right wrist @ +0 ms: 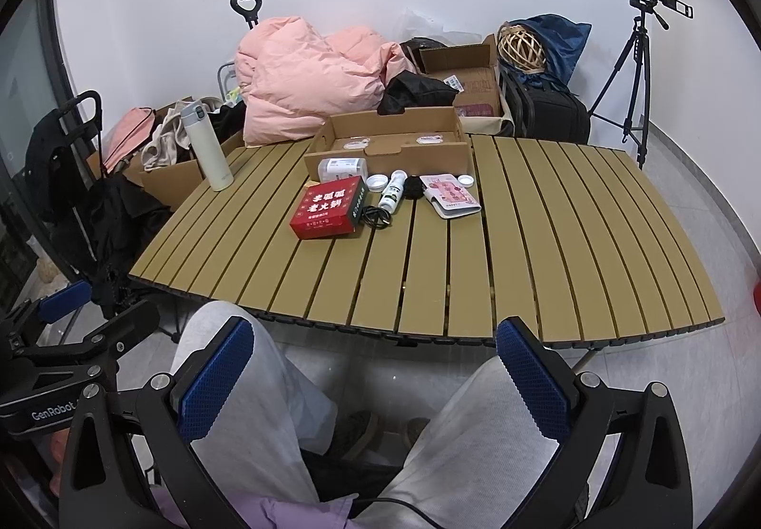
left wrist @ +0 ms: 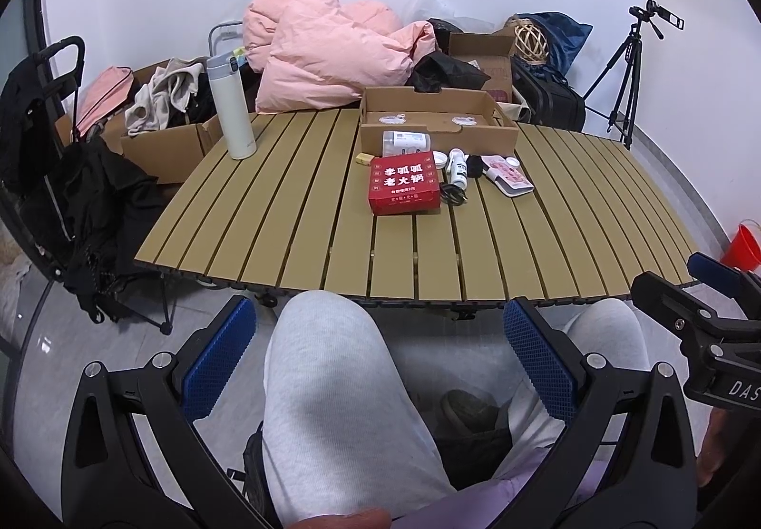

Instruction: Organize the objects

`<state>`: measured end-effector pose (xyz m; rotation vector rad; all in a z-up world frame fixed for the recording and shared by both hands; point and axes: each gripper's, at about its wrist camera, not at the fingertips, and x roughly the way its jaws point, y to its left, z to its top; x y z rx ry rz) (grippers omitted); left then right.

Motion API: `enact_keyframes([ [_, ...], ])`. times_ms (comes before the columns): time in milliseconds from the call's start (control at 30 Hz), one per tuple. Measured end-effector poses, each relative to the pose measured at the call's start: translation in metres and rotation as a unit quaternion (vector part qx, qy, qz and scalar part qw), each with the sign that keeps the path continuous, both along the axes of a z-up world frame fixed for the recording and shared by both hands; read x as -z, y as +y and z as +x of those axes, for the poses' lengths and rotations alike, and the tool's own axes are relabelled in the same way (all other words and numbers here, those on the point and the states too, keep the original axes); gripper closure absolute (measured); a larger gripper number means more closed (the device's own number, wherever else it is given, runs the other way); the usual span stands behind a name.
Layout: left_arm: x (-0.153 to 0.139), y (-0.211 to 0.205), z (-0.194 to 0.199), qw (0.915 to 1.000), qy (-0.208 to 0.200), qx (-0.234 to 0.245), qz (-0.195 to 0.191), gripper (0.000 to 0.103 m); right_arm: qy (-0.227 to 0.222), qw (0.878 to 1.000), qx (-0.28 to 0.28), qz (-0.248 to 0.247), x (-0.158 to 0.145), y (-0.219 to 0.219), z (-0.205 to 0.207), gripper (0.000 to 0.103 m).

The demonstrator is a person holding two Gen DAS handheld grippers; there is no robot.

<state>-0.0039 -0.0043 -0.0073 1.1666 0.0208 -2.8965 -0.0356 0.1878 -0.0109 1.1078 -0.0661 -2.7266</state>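
We hold our left gripper (left wrist: 380,362) low over our knees (left wrist: 333,367), in front of the table (left wrist: 295,215). Its blue pads are spread as wide as they go and nothing is between them but our grey trouser leg below. Our right gripper (right wrist: 375,381) is just the same: wide open, holding nothing, tipped down toward the near edge of the table. All the small things sit in a bunch near the far side. The red box (right wrist: 330,208) lies flat, with a black cord (right wrist: 375,215) touching its right side. Next to that lies a small white bottle (right wrist: 392,191), then a black lump (right wrist: 413,186), then a pink wallet (right wrist: 452,195) with a white cap (right wrist: 465,181) resting by its far corner. Another white cap (right wrist: 377,181) sits behind the red box. A clear tub (right wrist: 342,167) lies against the open cardboard box (right wrist: 390,139) at the back. A tall white flask (right wrist: 209,148) stands alone at the far left corner. A pink coat (right wrist: 304,77) is piled behind the table.
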Motion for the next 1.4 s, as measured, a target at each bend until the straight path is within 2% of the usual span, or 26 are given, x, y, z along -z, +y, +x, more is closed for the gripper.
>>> enact_keyframes([
  [1400, 0.0013, 0.0012, -0.0014, 0.9999, -0.01, -0.005, -0.003, 0.0, -0.001, 1.0, 0.003, 0.003, 0.0026, 0.0006, 0.0001, 0.0],
])
